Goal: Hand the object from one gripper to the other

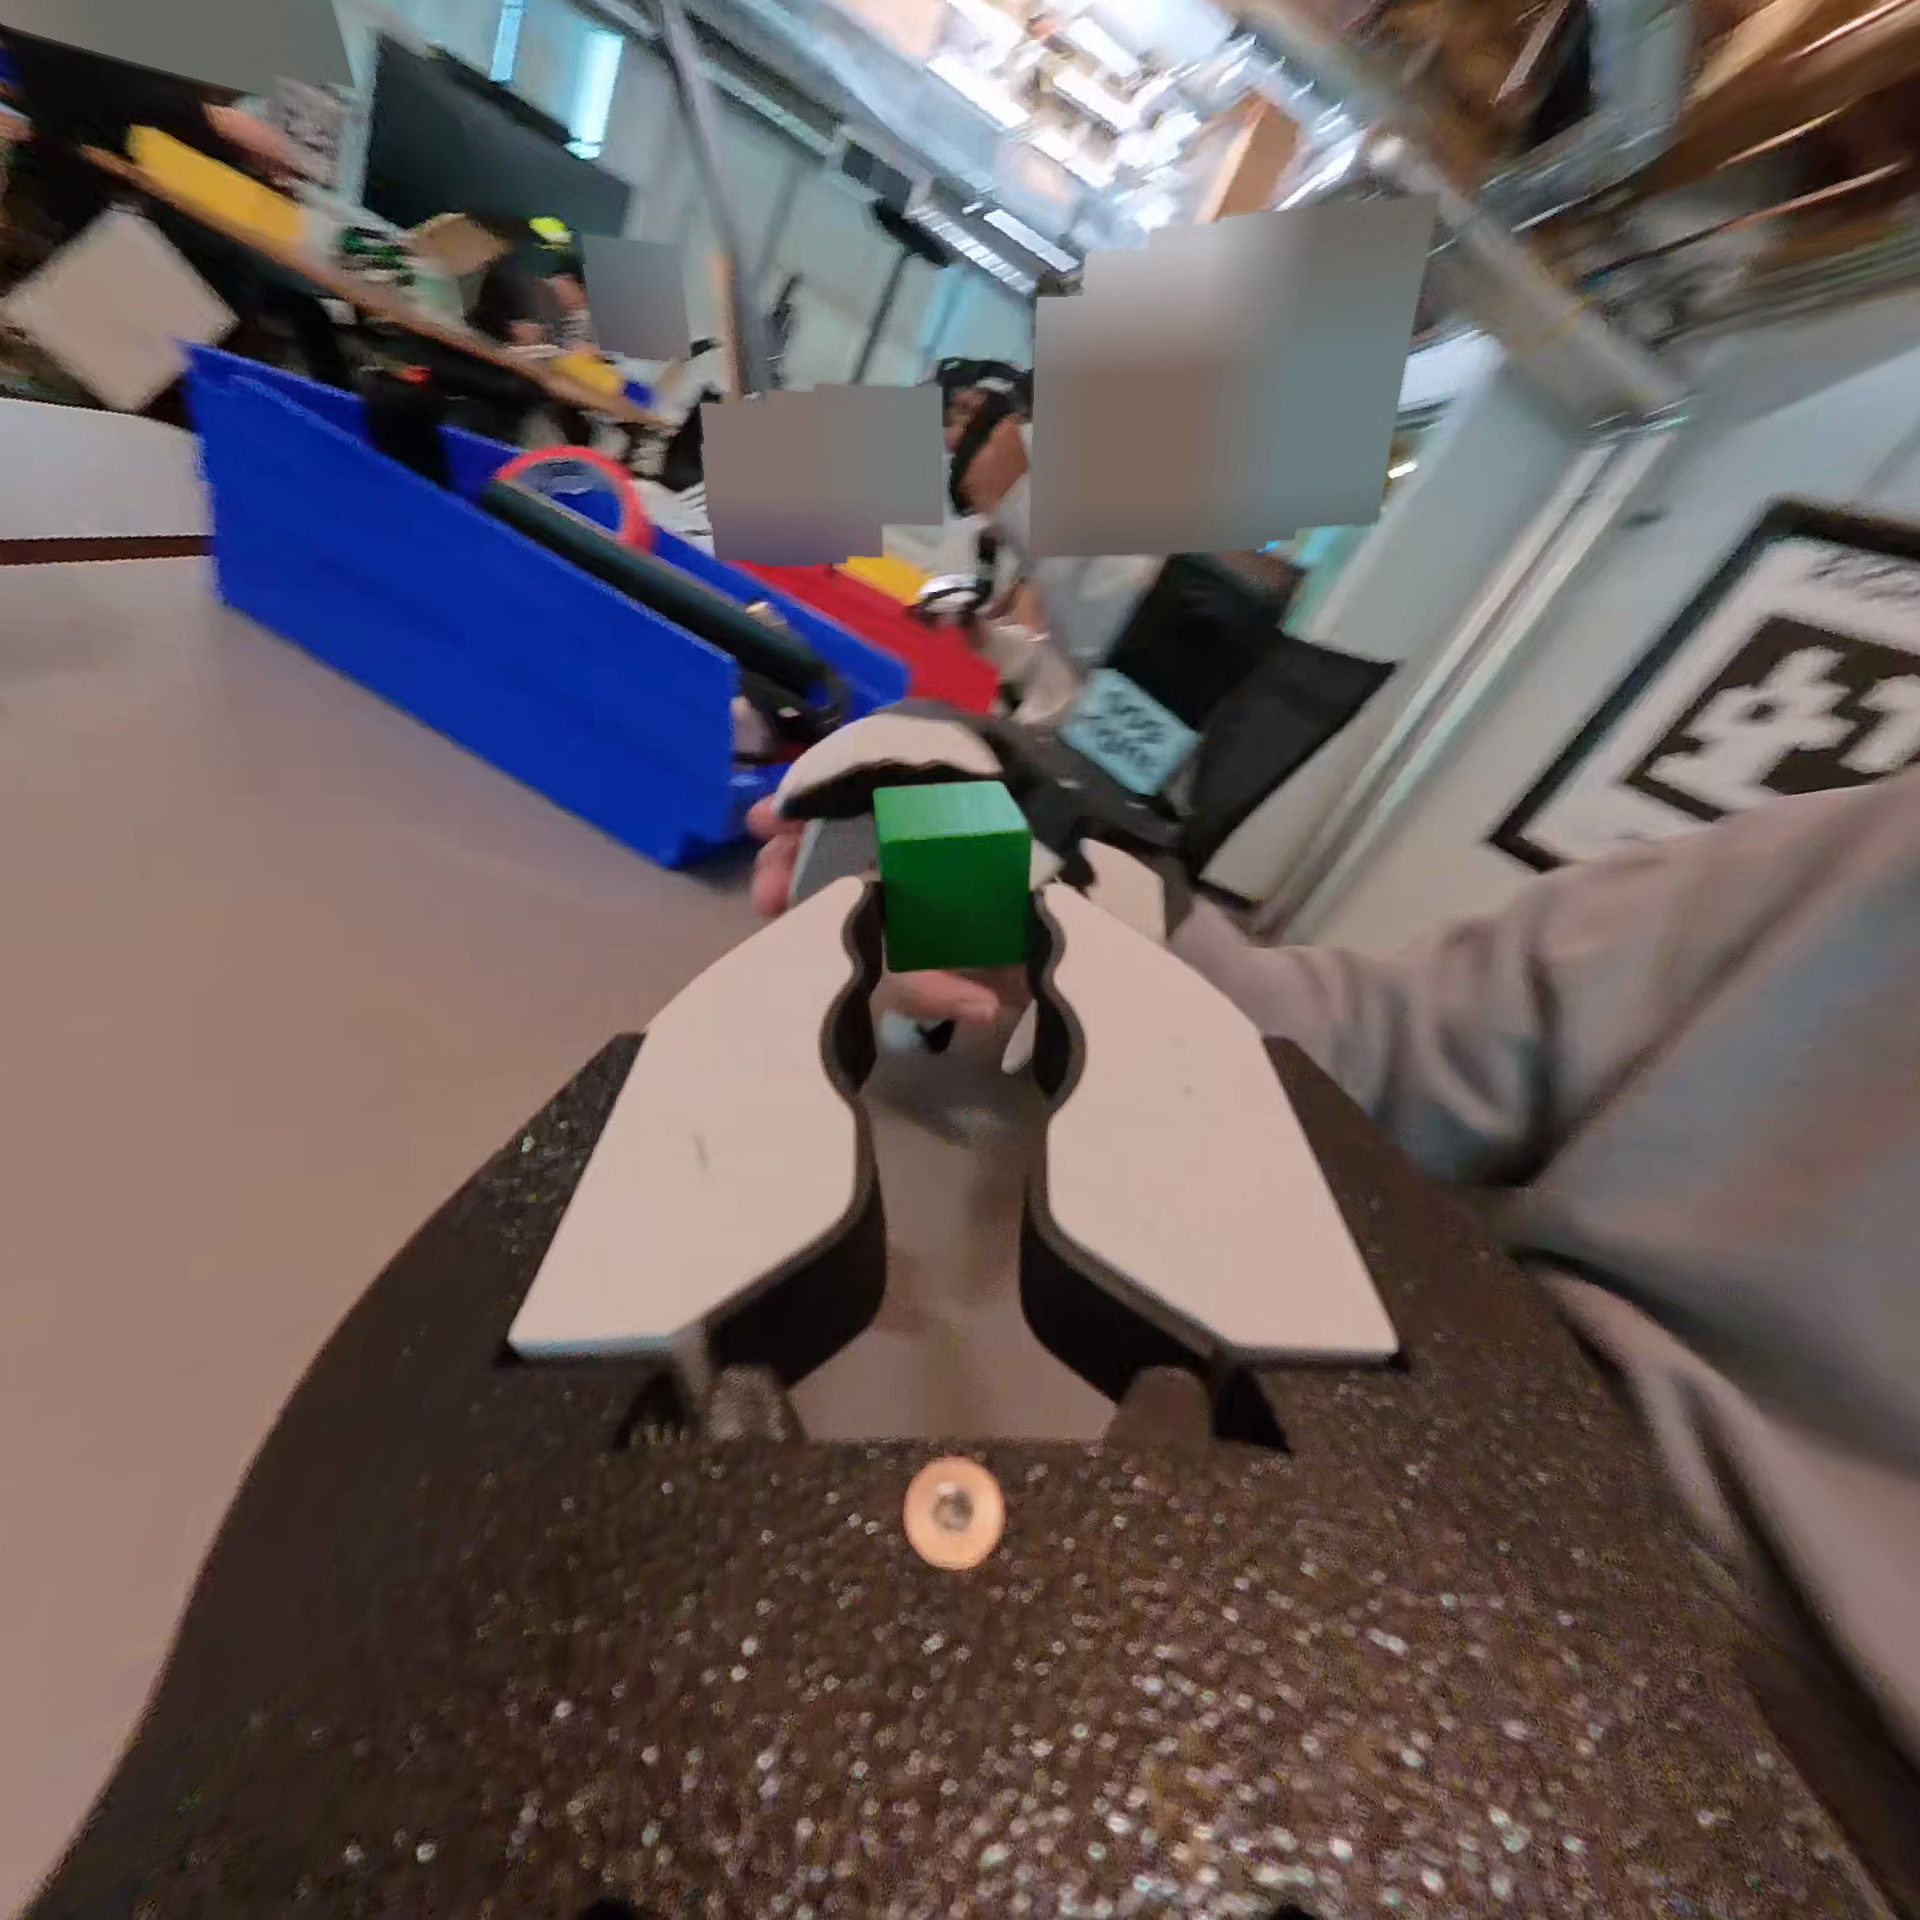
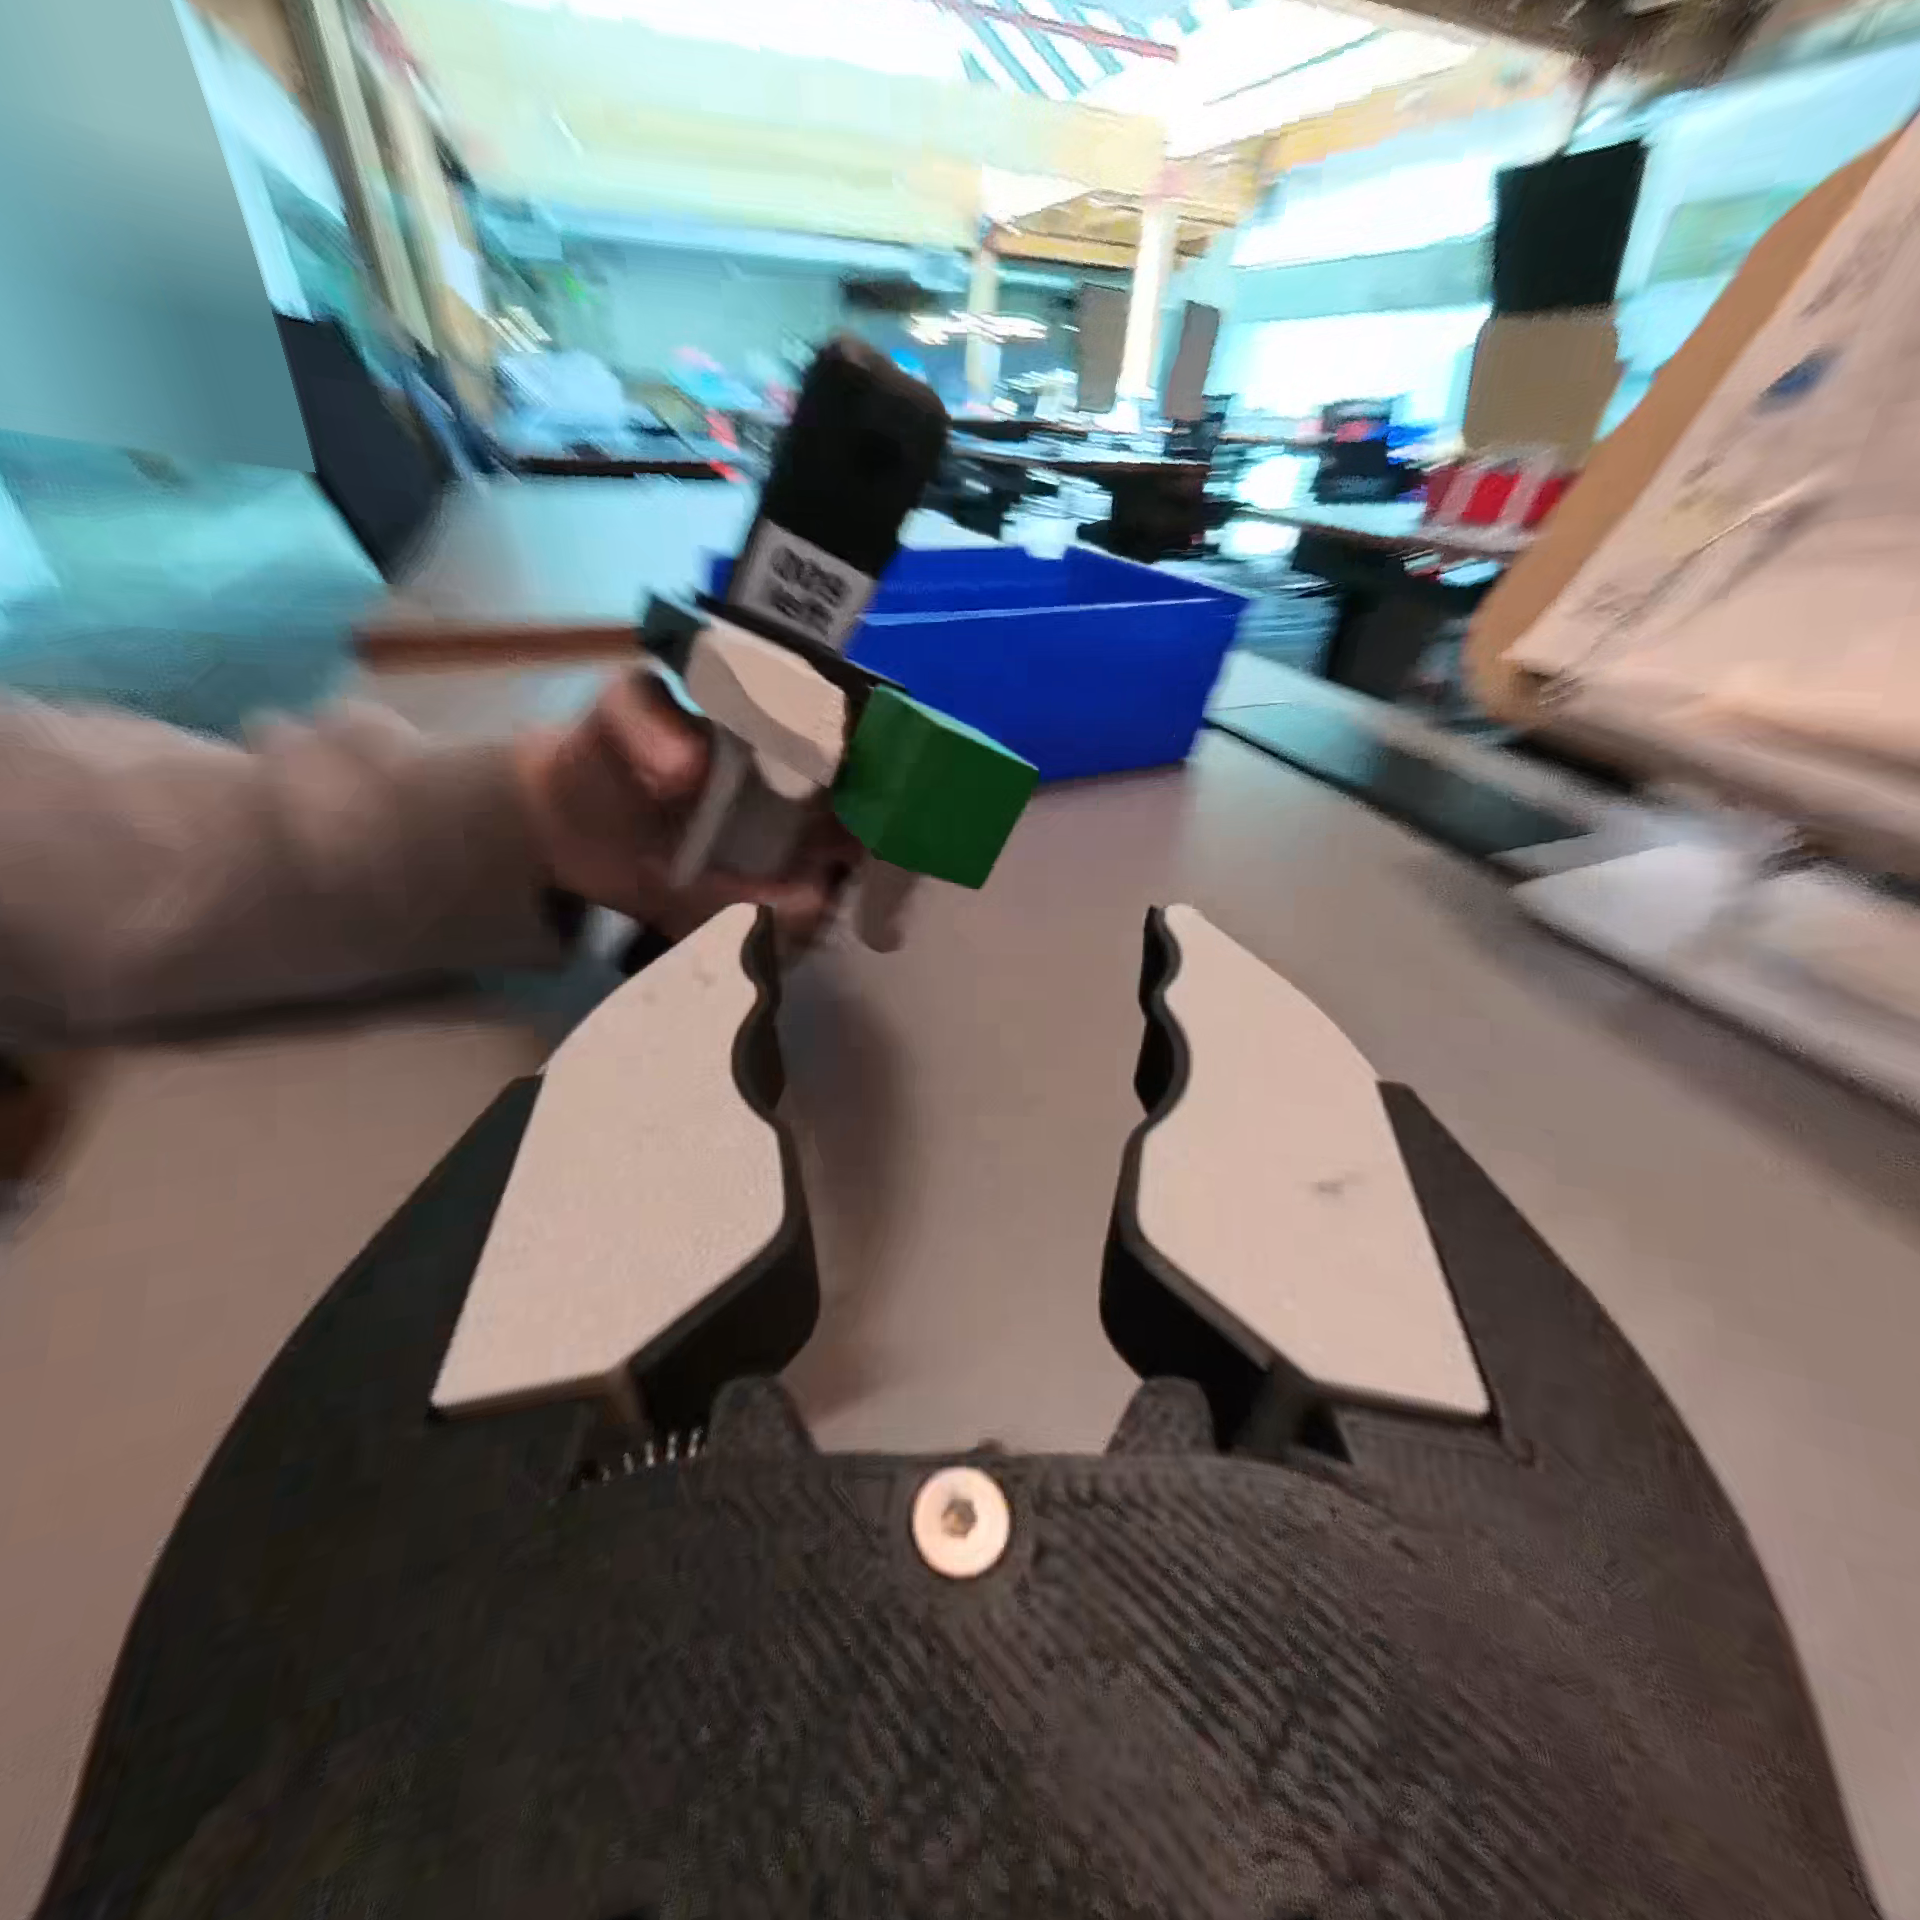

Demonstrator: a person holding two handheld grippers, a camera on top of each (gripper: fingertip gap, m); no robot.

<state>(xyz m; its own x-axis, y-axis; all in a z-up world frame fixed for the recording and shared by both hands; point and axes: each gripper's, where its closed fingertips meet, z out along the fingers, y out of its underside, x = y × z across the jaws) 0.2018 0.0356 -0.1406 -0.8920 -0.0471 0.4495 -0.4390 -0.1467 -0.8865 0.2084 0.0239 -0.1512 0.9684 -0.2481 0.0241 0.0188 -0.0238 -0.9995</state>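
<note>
Grey tabletop (image 1: 260, 935) underneath: left gripper (image 1: 956, 914) clamps green block (image 1: 951, 883) aloft, right gripper (image 2: 961, 925) spread wide nearby (handover pending, no contact yet).

Bright overhead daylight, soft shadows, heavy motion blur in both backgrounds, fisheye bending at edges.

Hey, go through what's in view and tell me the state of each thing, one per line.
Green block: clamped in the left gripper, off the table.
Left gripper: shut on the block.
Right gripper: open, empty, apart from the block.
Blue bin: upright on the table.
</note>
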